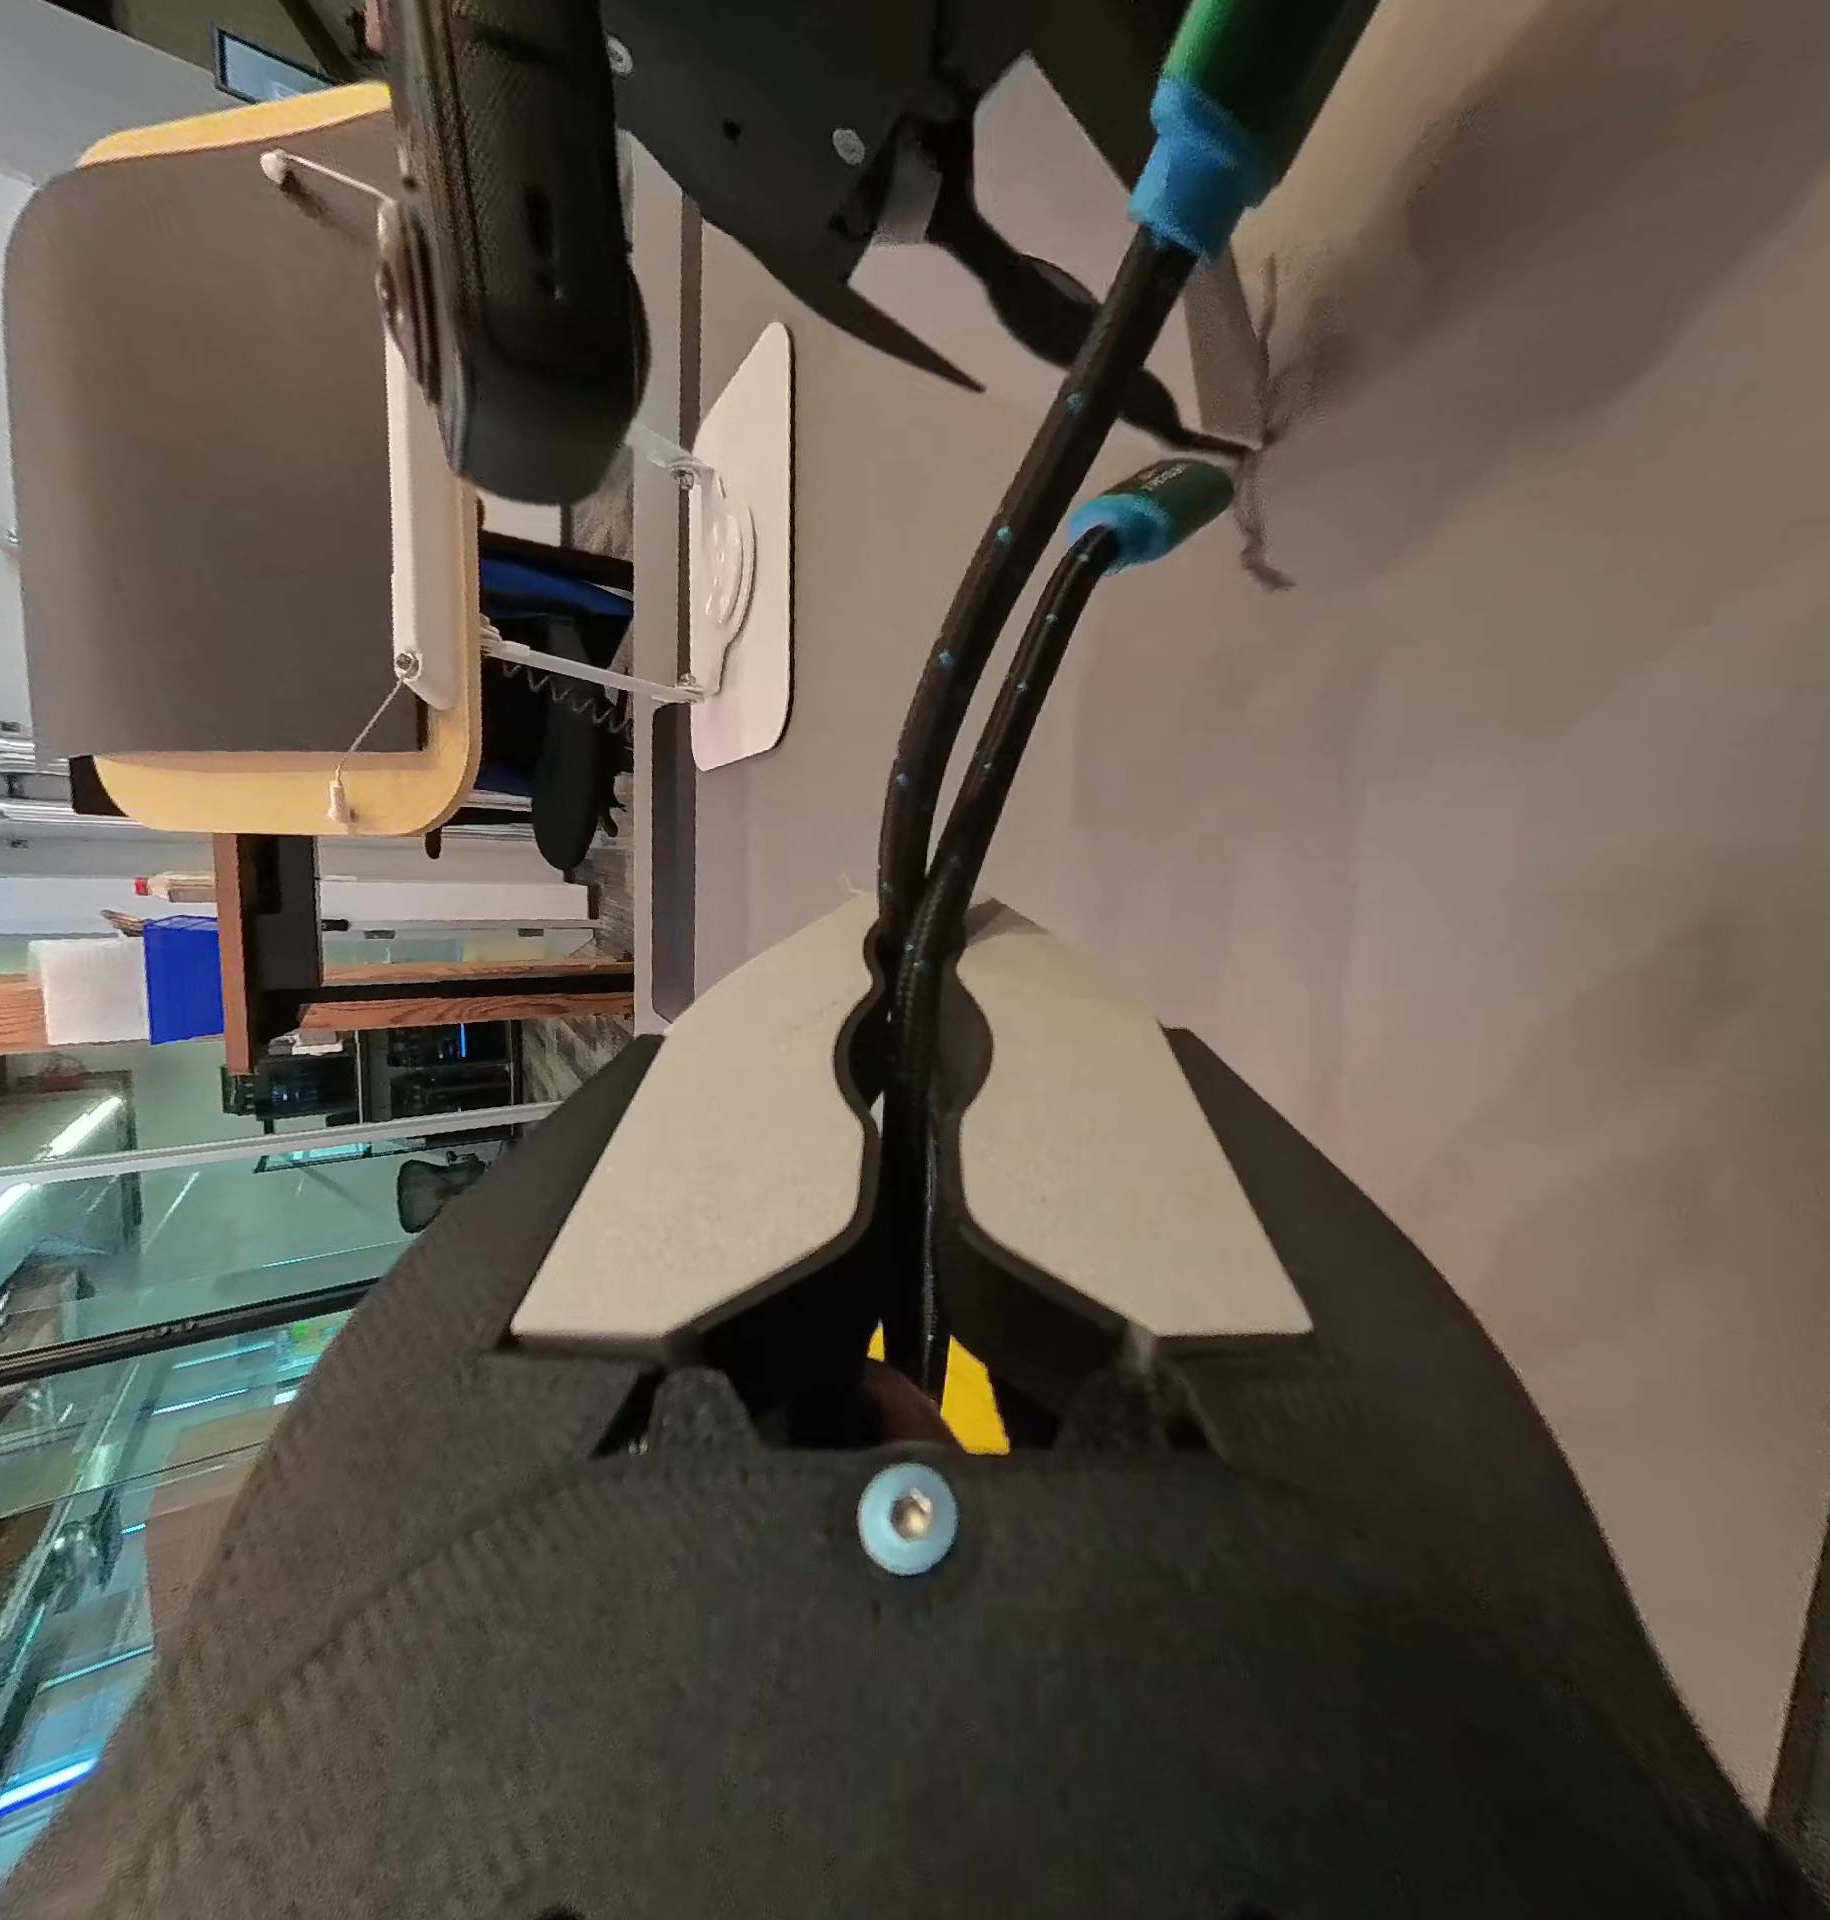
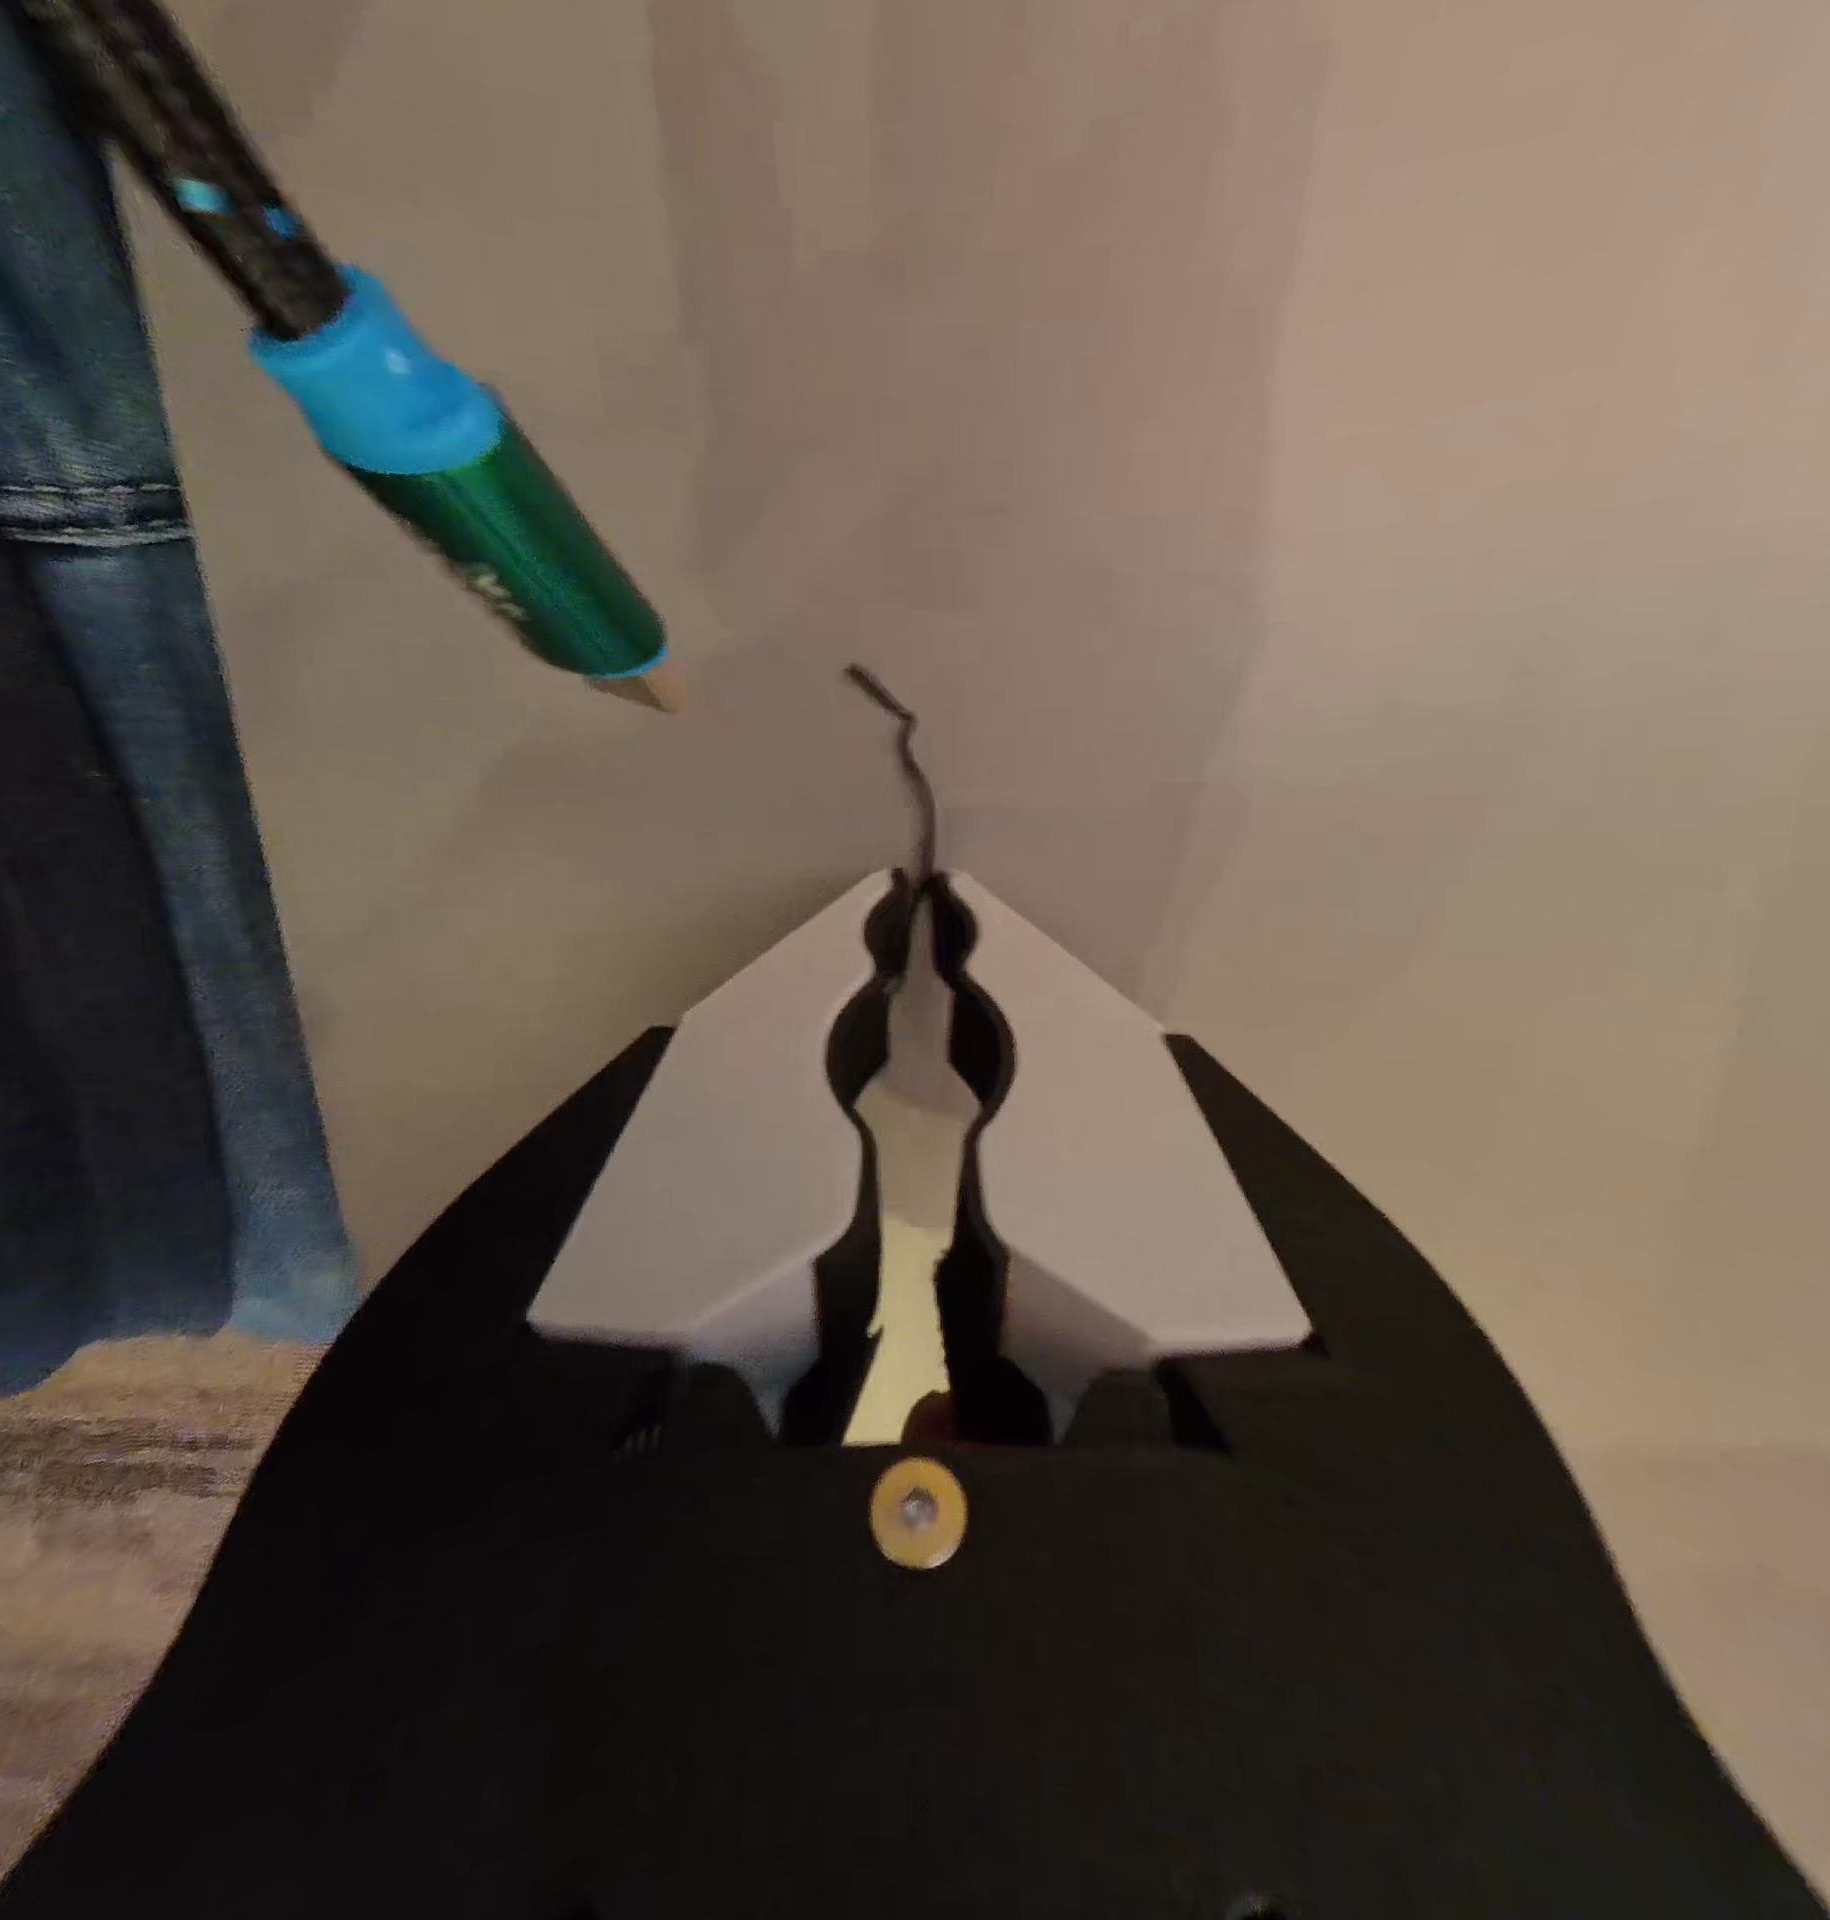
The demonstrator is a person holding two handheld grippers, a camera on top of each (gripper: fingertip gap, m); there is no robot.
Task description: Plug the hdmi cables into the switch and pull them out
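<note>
Grey cloth point(image 1: 1513, 935); two HDMI cables point(image 1: 921, 790) in left hand-held gripper point(image 1: 916, 935)

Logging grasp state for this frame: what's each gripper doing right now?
Left gripper: closed on two braided HDMI cables, green plugs hanging free.
Right gripper: closed, pinching a thin dark thread.

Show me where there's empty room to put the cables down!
The bare beige surface ahead and right of the right gripper is free. Left of it is crowded: a green plug hangs beside a denim leg, and its fingers pinch a black thread. The left gripper holds both cables.
</note>
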